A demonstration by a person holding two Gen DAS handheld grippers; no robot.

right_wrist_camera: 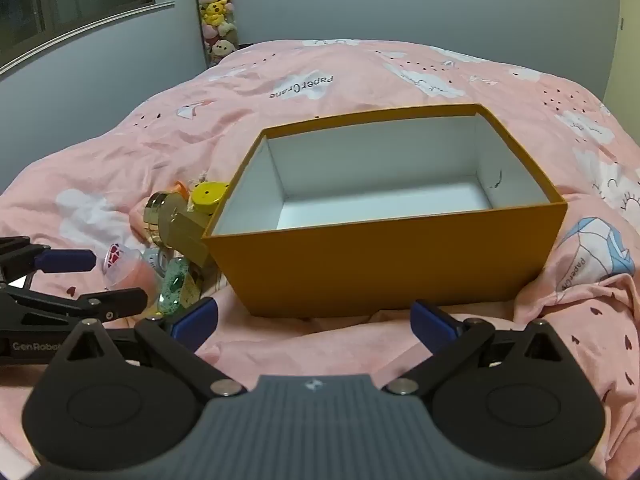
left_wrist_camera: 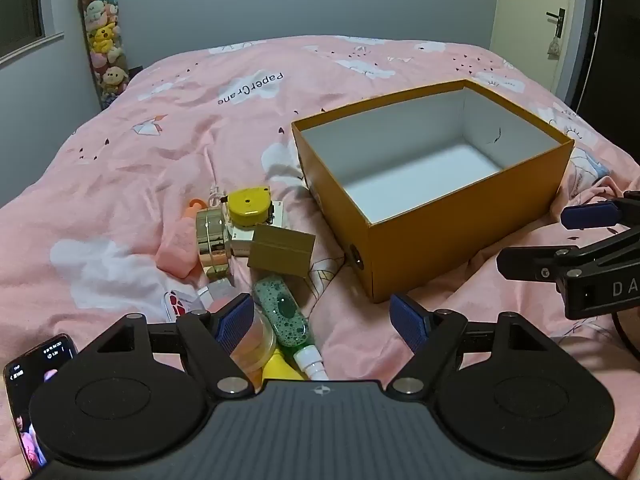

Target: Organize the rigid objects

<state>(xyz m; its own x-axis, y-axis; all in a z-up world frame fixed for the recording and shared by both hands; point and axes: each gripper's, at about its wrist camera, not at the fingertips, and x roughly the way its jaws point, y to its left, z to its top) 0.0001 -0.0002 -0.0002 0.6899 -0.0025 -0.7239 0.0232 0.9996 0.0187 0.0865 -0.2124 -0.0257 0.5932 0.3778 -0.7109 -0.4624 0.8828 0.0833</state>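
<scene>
Green and speckled, the spray bottle (left_wrist_camera: 285, 312) lies on the bed just beside the orange box (left_wrist_camera: 460, 232), near your wide-open, empty left gripper (left_wrist_camera: 324, 322) and right gripper (right_wrist_camera: 314, 318); probably light, stiff, slippery, so pinch its flat sides mid-body.

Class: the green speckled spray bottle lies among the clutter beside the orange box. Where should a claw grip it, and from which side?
Grip the green spray bottle across its flat, wide body, not the thin white nozzle. It lies on its side, nozzle toward the left claw, whose open jaws already straddle it, so coming down from above probably suits best, one pad on each long side.
</scene>
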